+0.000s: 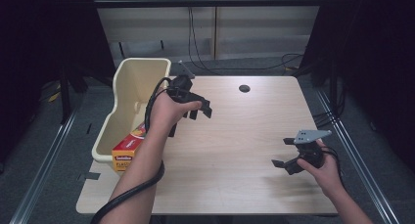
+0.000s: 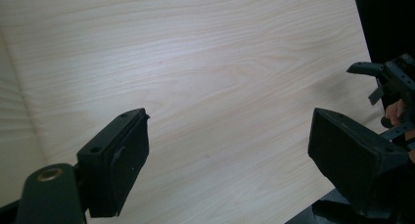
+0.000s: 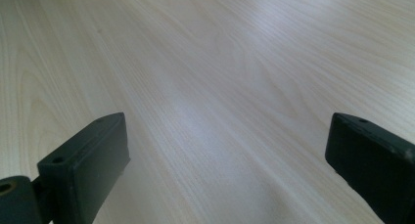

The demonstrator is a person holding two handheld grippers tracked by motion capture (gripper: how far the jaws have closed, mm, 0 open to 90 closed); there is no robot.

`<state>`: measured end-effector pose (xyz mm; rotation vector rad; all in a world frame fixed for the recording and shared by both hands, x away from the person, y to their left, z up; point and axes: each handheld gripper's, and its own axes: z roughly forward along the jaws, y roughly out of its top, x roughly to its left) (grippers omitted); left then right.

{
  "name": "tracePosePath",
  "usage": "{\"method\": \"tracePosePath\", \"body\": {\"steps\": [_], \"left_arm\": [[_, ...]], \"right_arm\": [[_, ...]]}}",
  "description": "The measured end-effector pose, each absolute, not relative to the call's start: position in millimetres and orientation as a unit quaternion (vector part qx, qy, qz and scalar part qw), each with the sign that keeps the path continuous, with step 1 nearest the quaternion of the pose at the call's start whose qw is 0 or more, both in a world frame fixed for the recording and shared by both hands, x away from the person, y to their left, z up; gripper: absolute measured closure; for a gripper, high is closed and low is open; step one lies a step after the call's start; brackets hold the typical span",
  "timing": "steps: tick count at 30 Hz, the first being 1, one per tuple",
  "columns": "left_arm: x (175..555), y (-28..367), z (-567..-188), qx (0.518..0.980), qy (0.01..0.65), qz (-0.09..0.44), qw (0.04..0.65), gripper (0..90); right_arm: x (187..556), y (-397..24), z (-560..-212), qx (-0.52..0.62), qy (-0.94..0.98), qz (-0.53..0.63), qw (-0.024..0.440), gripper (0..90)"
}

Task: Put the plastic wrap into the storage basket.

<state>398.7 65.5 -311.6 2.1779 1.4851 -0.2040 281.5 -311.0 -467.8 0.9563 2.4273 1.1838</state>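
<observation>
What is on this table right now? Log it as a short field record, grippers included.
surface: light wood table with a dark round hole near the far edge
bin: cream plastic bin at the table's left edge
box: yellow and red carton lying in the bin's near end, sticking out over the rim
left gripper: open, empty, held above the table beside the bin
right gripper: open, empty, low over the table's near right part
cables: black cables on the floor beyond the table

Left gripper (image 1: pixel 199 108) raised, right gripper (image 1: pixel 284 153) low, both with jaws spread wide, empty.
</observation>
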Motion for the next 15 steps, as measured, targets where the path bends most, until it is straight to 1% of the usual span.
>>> {"method": "tracePosePath", "body": {"steps": [9, 15], "left_arm": [[395, 54, -325, 0.809, 0.529, -0.076, 0.245, 14.5], [392, 46, -336, 0.812, 0.52, -0.085, 0.252, 14.6]], "right_arm": [[281, -311, -468, 0.33, 0.839, 0.41, 0.137, 2.4], [281, -311, -468, 0.329, 0.84, 0.409, 0.139, 2.4]]}}
